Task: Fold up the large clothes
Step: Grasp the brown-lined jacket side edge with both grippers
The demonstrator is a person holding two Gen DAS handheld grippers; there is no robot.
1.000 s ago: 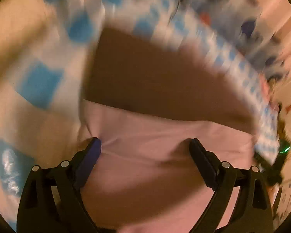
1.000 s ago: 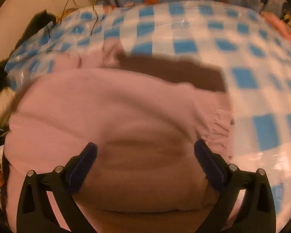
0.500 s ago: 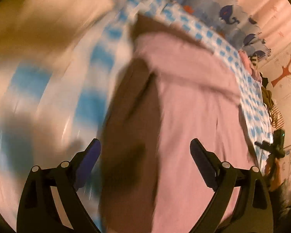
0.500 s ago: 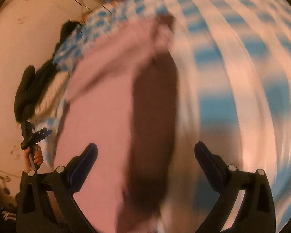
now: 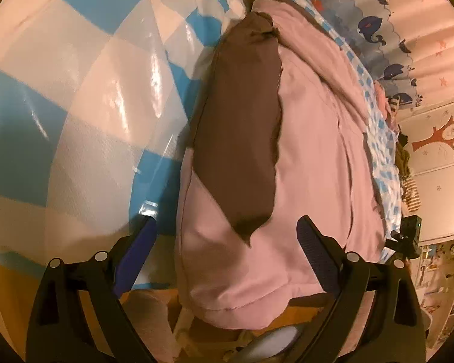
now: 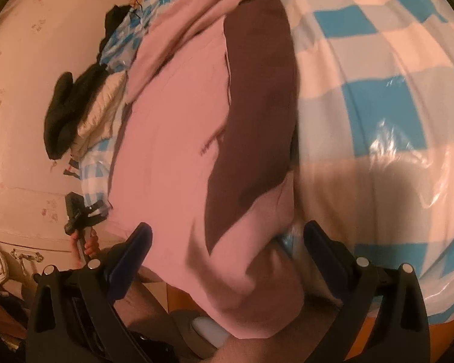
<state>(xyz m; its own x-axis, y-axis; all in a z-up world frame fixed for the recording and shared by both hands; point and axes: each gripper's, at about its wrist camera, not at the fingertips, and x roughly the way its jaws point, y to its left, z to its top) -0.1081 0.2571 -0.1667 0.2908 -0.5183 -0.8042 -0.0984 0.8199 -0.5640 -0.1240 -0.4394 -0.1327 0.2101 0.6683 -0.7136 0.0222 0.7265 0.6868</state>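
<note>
Blue-and-white checked plastic sheeting (image 5: pixel 75 96) covers the bed, and the pink garment (image 5: pixel 311 157) with its brown panel (image 5: pixel 239 139) lies along it, one end drooping over the near edge. Both views look down on it. Left hand-held gripper (image 5: pixel 225 251) and right hand-held gripper (image 6: pixel 227 249) hover above that end, fingers spread wide, gripping nothing.
</note>
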